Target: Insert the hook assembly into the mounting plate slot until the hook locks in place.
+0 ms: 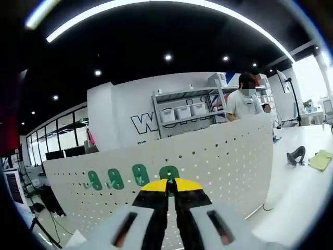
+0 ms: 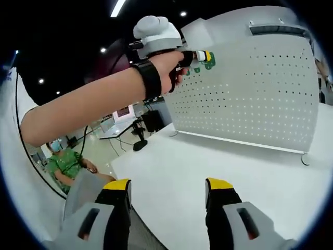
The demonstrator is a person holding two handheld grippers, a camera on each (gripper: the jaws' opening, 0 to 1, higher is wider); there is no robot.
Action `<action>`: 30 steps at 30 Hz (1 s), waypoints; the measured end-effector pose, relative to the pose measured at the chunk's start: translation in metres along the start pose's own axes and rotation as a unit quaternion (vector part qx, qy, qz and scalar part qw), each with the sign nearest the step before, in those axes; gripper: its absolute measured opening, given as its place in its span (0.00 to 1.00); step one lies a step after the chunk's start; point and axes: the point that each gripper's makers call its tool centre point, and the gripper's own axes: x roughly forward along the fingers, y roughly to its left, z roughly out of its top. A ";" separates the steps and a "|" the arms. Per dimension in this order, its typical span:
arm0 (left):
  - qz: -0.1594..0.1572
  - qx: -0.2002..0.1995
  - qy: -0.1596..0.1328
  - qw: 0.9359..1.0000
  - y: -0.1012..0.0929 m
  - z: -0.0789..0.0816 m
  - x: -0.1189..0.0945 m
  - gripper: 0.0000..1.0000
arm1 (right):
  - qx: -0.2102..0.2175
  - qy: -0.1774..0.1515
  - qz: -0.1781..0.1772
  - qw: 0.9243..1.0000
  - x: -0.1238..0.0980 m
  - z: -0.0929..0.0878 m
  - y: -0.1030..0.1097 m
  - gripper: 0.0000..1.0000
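A white perforated mounting plate [image 1: 218, 156] stands upright on the white table. Three green hooks [image 1: 114, 178] hang on it in a row. A further green hook [image 1: 169, 173] sits right at the tips of my left gripper [image 1: 169, 185], whose yellow-tipped jaws are shut on it and pressed against the plate. In the right gripper view the mounting plate [image 2: 250, 94] stands at the back, and a hand holds the left gripper [image 2: 204, 56] against its upper left part, with green hooks [image 2: 209, 64] at its tip. My right gripper [image 2: 168, 190] hangs open above the table, holding nothing.
A dark object [image 1: 296, 155] and a yellow-green cloth [image 1: 320, 159] lie on the table [image 1: 291, 192] to the right of the plate. Behind the plate stand a shelf with bins [image 1: 182, 112] and a person [image 1: 244, 101]. A seated person in green [image 2: 65, 164] is beyond the table edge.
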 end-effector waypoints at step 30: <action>0.020 -0.016 0.008 1.000 0.000 0.000 0.037 0.03 | 0.022 -0.006 -0.017 1.000 -0.008 -0.002 -0.016 0.58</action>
